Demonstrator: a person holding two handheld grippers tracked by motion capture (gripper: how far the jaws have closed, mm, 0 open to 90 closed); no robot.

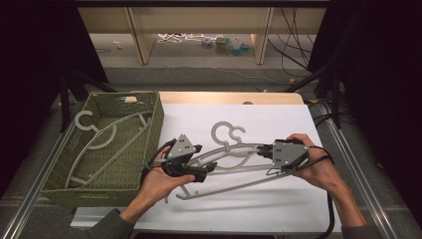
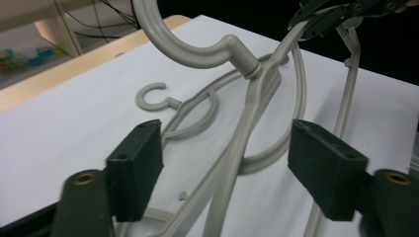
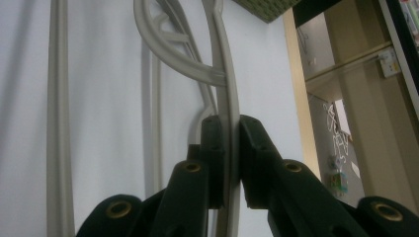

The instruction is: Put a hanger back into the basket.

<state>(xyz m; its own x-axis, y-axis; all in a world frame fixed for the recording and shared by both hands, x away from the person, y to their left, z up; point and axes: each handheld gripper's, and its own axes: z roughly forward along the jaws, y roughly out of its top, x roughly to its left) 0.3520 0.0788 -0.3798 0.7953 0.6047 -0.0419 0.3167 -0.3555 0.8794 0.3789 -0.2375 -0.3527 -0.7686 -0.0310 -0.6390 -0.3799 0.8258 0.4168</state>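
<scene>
The upper hanger (image 1: 234, 164) is pale grey moulded plastic with a round hook, curved shoulders and a thin straight lower bar. It sits in the lower centre of the high view, over the white sheet on the desk (image 1: 278, 117), held between the two grippers. A second hanger (image 2: 173, 111) of the same grey plastic lies flat on the sheet beneath it, its hook at centre left of the left gripper view.

The right gripper (image 3: 230, 163) is clamped on one shoulder arm of the upper hanger; in the right gripper view the arm runs straight up between the two black pads, which press it from both sides. The left gripper (image 2: 225, 173) stands wide apart, one jaw on either side of the hanger's other arm without touching it, at the bottom of the left gripper view.

At the left of the high view a green woven basket (image 1: 154, 124) holds a further grey hanger (image 1: 107, 137), well apart from the grippers.

No brand, label or readable writing appears on the hangers, basket or grippers
</scene>
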